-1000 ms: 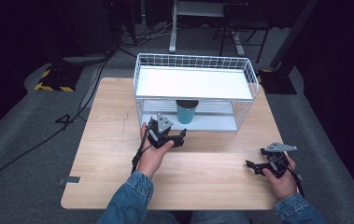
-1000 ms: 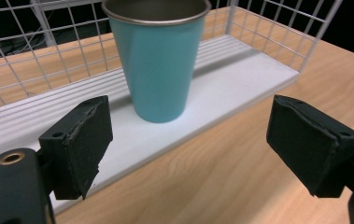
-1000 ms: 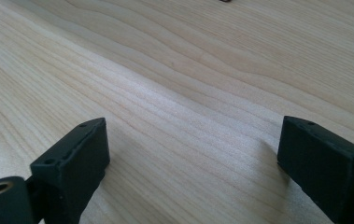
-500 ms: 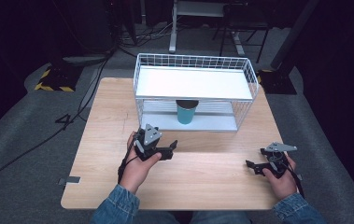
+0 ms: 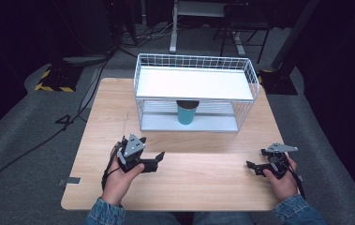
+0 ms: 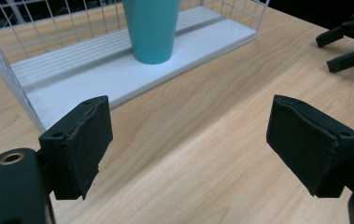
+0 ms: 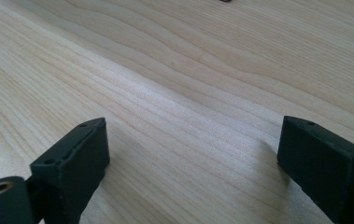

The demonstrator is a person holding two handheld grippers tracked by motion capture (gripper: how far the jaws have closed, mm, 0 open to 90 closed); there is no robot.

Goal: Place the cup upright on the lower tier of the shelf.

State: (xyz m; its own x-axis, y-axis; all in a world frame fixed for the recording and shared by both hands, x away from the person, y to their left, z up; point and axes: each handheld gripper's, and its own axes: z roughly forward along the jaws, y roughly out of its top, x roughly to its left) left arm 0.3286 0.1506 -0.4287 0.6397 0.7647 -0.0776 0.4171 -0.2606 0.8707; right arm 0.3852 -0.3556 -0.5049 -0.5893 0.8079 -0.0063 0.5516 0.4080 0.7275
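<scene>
- Dark room, grey carpet, pale wooden desk (image 5: 203, 178) at centre.
- Left claw (image 5: 159, 158) low over desk's near-left part, jaws apart, nothing between, aimed toward rack.
- White wire rack (image 5: 196, 61) on desk's far half; teal cup (image 5: 187, 112) upright on lower shelf, under white top shelf, well apart from both claws.
- Right claw (image 5: 255, 167) near desk's near-right edge, jaws spread wide over bare wood, holding nothing.
</scene>
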